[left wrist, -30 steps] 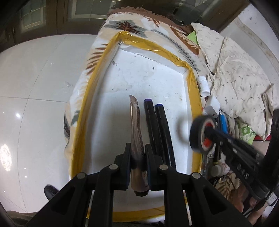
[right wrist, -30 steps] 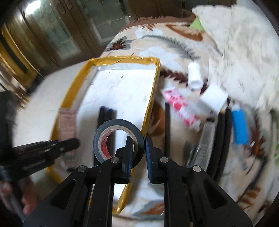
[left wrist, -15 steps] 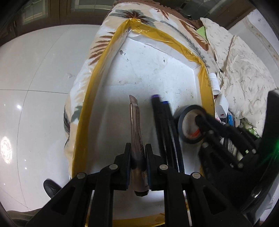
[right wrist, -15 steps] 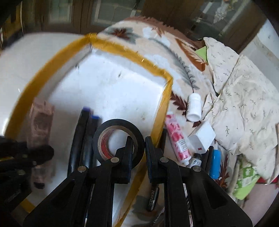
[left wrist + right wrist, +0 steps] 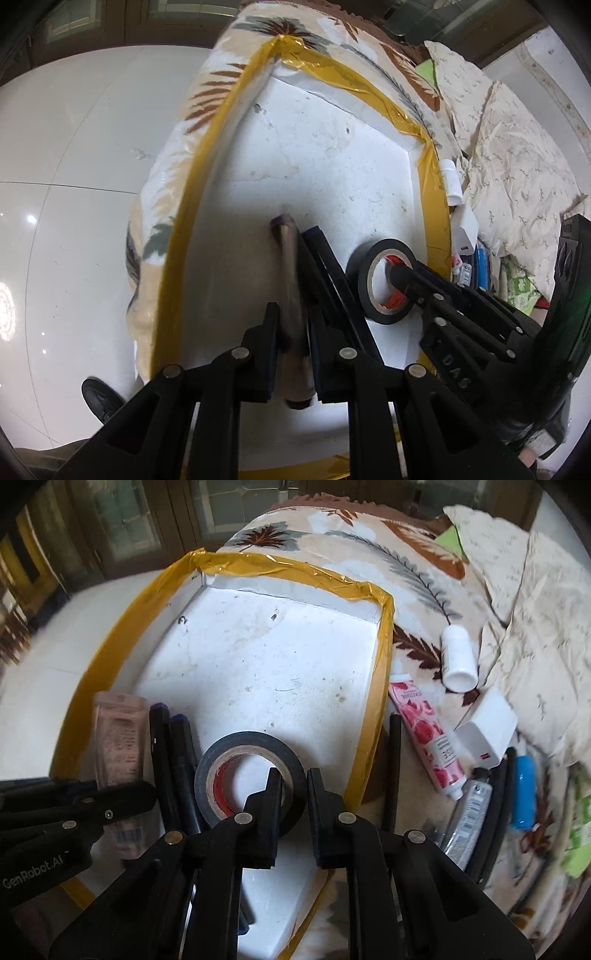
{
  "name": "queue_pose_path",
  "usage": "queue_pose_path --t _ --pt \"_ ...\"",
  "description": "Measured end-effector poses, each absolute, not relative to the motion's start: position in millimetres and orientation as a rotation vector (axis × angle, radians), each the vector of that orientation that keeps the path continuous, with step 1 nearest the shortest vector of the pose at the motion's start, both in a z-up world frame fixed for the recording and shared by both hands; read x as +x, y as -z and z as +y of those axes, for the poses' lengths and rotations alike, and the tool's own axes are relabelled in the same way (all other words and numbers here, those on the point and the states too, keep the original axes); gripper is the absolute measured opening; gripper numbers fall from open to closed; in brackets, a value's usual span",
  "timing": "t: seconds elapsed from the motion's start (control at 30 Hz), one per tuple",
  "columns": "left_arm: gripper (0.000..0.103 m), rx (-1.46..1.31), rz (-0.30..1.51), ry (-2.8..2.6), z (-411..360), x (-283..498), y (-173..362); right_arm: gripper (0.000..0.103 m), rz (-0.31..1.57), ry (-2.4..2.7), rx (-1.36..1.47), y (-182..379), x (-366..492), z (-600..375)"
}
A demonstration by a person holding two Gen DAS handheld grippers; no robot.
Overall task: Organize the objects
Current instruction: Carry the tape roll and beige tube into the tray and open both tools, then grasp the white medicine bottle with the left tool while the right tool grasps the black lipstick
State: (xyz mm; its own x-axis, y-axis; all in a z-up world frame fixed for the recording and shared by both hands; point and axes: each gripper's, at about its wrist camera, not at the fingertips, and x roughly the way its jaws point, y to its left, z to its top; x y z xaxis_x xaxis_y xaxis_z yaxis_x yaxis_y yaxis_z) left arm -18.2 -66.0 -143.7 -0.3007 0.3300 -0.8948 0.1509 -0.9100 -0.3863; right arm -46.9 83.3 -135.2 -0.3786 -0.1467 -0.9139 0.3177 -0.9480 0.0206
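A: Status?

B: Both hands at the white foam tray with yellow taped rim [image 5: 382, 664]. Right gripper [image 5: 291, 794] is clamped on the wall of the black roll of electrical tape [image 5: 251, 771], low over the tray floor, right of the 2 black marker pens [image 5: 173, 760].

A: Left?

B: Left gripper [image 5: 293, 321] pinches the translucent pinkish tube [image 5: 291, 288], lying left of the pens; contact looks light, view's blurred.

A: Next?

B: Probably set the roll flat, release, then fetch more from the floral blanket [image 5: 417, 642].

I see a black tape roll [image 5: 251, 775] with red inside, a white tray [image 5: 258, 657] edged yellow, and a pink rose-print tube [image 5: 428, 734].
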Motion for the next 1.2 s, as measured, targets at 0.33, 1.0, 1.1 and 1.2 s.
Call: queue_pose_path --t 0.33,1.0,1.1,1.2 --pt "0.058 -1.642 -0.551 -2.503 -63 4 114 0.032 -0.005 2.361 1.486 111 -39 107" --pt "0.059 -1.546 -0.172 -2.316 84 23 93 0.032 -0.391 2.362 1.476 123 43 291" --pt "0.059 -1.539 -0.115 -2.288 103 27 95 0.032 -0.454 2.36 1.499 131 47 307" --pt "0.059 -1.563 -0.152 -2.219 114 26 100 0.032 -0.45 2.393 1.53 135 51 316"
